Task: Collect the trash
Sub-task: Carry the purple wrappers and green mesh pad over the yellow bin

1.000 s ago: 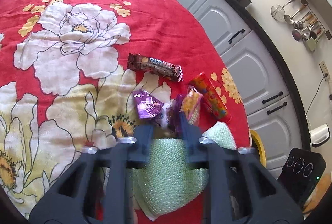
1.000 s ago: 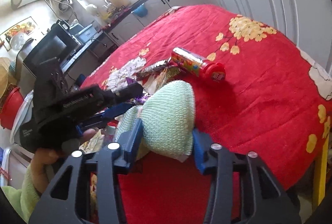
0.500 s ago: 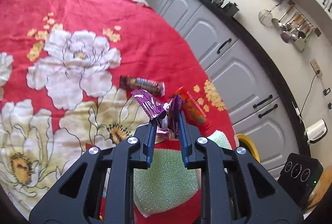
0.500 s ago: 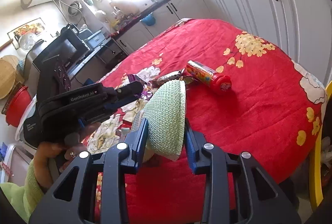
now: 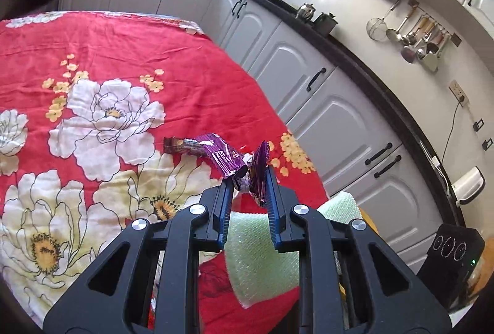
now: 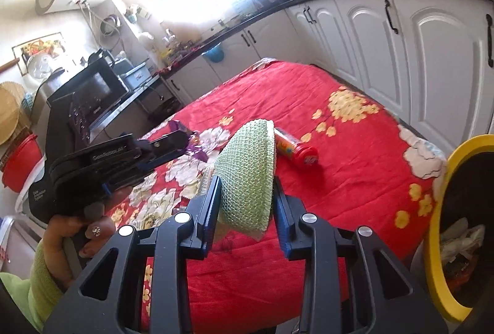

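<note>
Left gripper (image 5: 247, 179): fingers clamped on purple wrapper (image 5: 222, 158).
Right gripper (image 6: 245, 188): fingers clamped on green foam net (image 6: 250, 173).

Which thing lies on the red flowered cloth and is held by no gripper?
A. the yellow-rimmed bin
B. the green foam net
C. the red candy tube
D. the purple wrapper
C: the red candy tube lies on the cloth, while the left gripper pinches the purple wrapper and the right gripper clamps the green foam net.
</note>
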The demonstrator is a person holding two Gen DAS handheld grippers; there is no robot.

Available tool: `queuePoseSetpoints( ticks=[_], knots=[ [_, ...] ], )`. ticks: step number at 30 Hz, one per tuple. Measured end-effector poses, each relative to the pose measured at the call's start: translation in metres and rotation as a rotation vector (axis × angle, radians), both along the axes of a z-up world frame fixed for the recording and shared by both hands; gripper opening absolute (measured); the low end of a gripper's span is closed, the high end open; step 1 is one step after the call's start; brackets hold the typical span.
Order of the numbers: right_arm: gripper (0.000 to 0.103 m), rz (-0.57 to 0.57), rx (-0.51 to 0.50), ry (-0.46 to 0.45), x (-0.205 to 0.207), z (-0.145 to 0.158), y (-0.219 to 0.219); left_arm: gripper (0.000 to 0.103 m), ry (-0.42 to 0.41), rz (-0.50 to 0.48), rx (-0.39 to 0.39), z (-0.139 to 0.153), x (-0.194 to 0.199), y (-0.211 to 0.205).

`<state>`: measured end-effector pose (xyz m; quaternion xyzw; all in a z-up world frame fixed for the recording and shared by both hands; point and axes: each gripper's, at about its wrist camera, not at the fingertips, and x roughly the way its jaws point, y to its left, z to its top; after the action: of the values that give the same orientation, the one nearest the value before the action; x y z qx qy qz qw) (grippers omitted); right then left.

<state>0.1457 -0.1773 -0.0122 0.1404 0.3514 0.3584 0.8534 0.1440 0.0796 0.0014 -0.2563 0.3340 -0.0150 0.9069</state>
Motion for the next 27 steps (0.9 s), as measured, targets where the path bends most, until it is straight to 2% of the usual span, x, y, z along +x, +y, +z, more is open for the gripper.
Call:
queuePoseSetpoints(
  ticks=[13, 27],
  knots=[
    [0.031, -0.095, 0.04, -0.03, -0.004, 0.015, -0.047, 0.014, -0.058, -0.054, 0.055, 0.023, -0.012, -0.032],
    [0.031, -0.193, 0.044, -0.059, -0.008, 0.024, -0.092, 0.014, -0.089, -0.13, 0.097, 0.032, -0.017, -0.067]
  ],
)
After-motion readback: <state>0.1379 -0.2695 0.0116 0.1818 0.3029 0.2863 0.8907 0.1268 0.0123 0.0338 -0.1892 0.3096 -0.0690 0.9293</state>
